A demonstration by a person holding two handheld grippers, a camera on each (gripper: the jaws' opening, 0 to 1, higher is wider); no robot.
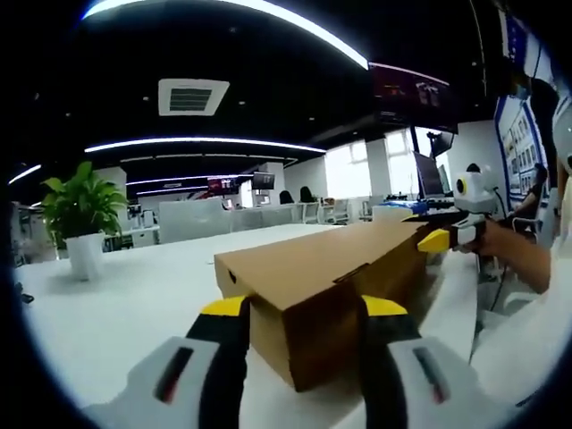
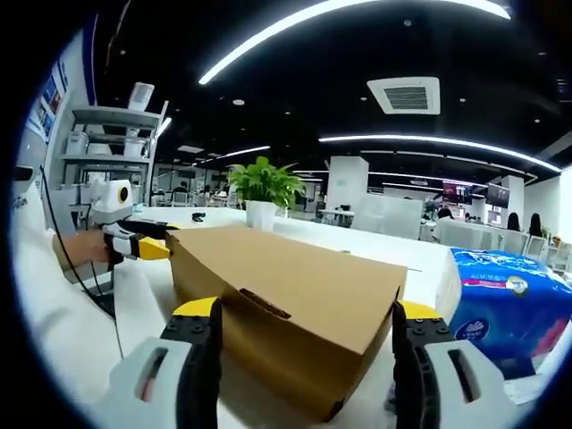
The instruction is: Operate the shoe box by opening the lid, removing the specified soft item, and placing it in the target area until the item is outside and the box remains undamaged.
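A closed brown cardboard shoe box lies lengthwise on a white desk, with bare desk surface running off one long side of it toward a potted plant that stands well apart near the far edge. The left gripper sits at one short end of the box, its yellow-tipped jaws spread wide, one on each side of the near corner and close against the cardboard; whether they press on it cannot be told. In the right gripper view the right gripper meets the opposite short end in the same way, jaws wide and straddling the box, the lid flat and shut with a small tab slot in its front flap. Just beside the box on that view's right lies a blue and white plastic pack of tissue paper on the desk, leaving a narrow gap to the cardboard. The plant stands past the box's far end. What the box holds cannot be seen. Each view catches the other gripper at the box's far end, held by a person's hand.
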